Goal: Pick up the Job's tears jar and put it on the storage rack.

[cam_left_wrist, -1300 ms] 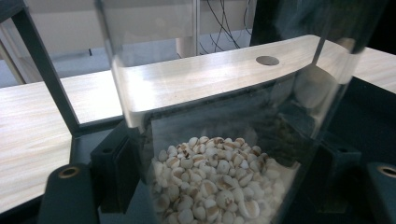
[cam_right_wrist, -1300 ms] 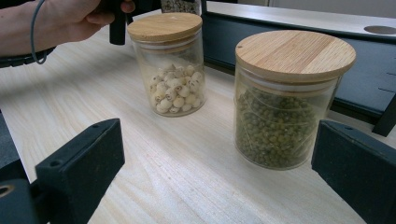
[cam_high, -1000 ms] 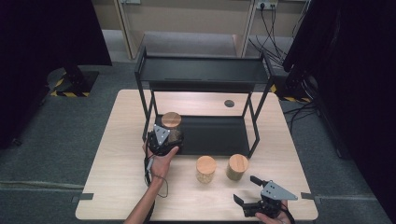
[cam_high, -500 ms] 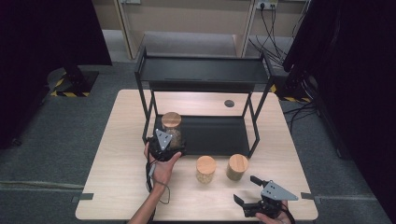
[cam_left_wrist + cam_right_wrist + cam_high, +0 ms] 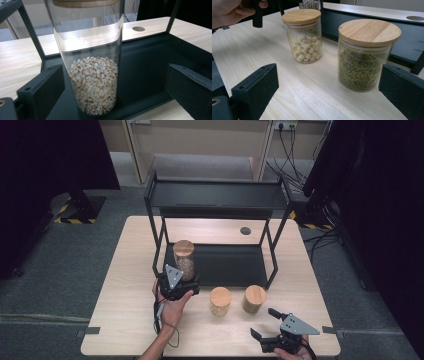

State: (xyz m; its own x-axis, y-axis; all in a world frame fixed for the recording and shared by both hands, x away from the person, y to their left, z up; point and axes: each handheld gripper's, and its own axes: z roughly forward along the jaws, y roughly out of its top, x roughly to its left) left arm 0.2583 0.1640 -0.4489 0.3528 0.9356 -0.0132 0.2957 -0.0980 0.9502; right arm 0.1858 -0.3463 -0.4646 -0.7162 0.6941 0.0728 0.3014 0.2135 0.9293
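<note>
The left gripper point(image 5: 181, 287) has its jaws spread wide, having just been opening; the tall jar of pale grain point(image 5: 92, 75) stands upright between them, clear of both pads, with a gap on either side. It rests on the lower black shelf point(image 5: 150, 65) of the rack point(image 5: 215, 195), at the front left corner, its wooden lid above the jaws' reach. The person's left hand point(image 5: 172, 307) holds that gripper just in front of the shelf edge.

The right gripper point(image 5: 272, 332) also stands wide open with nothing held. Ahead of its jaws, on the wooden table point(image 5: 125, 310), sit two short jars: the jar of green beans point(image 5: 365, 62) nearer its right jaw, the jar of round white seeds point(image 5: 305, 40) farther off towards its left jaw
</note>
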